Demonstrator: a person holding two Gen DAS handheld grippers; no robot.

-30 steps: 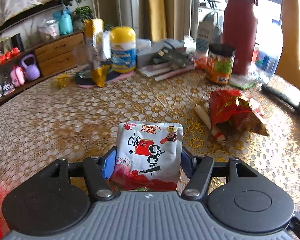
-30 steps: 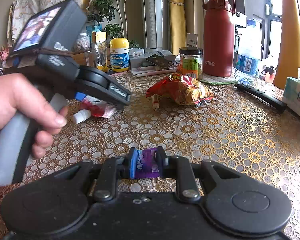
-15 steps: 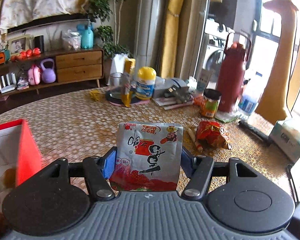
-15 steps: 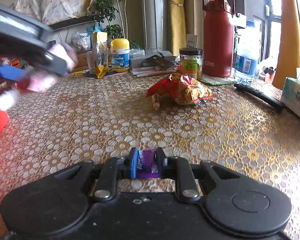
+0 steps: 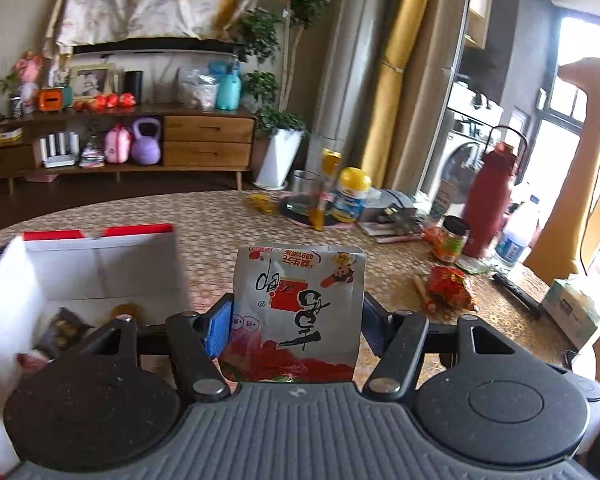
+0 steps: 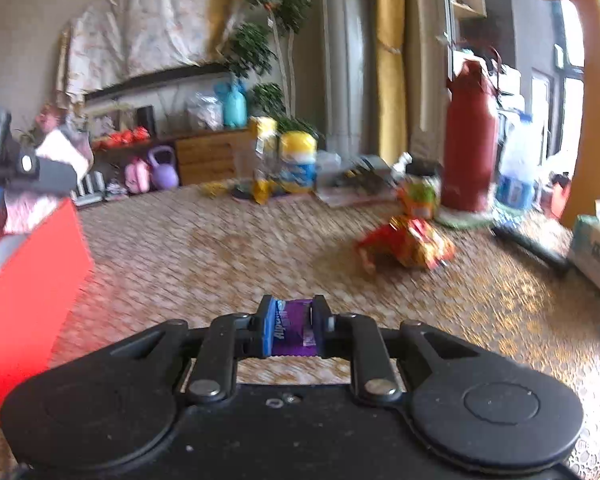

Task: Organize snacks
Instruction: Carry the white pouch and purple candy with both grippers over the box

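My left gripper [image 5: 296, 320] is shut on a silver and red snack packet [image 5: 300, 300] that stands upright between its blue pads. It hangs above the table, just right of a red box [image 5: 96, 260] with white inner walls and several snacks inside. My right gripper [image 6: 293, 326] is shut on a small purple candy [image 6: 294, 330], raised above the patterned table. The red box [image 6: 32, 280] stands at its left, with the left gripper and its packet [image 6: 24, 204] over it. A crumpled red snack bag [image 6: 410, 242] lies on the table, also the red snack bag [image 5: 448, 286] right of the packet.
At the table's far side stand a red thermos [image 5: 488, 196], a small jar [image 5: 452, 240], a yellow-capped tub [image 5: 350, 196], a glass and papers. A black remote [image 5: 516, 290] and a tissue box [image 5: 572, 310] lie at the right edge. A sausage stick [image 5: 422, 290] lies beside the bag.
My left gripper has risen and swung left with the packet, and the red box has come into its view. My right gripper has lifted the purple candy off the table.
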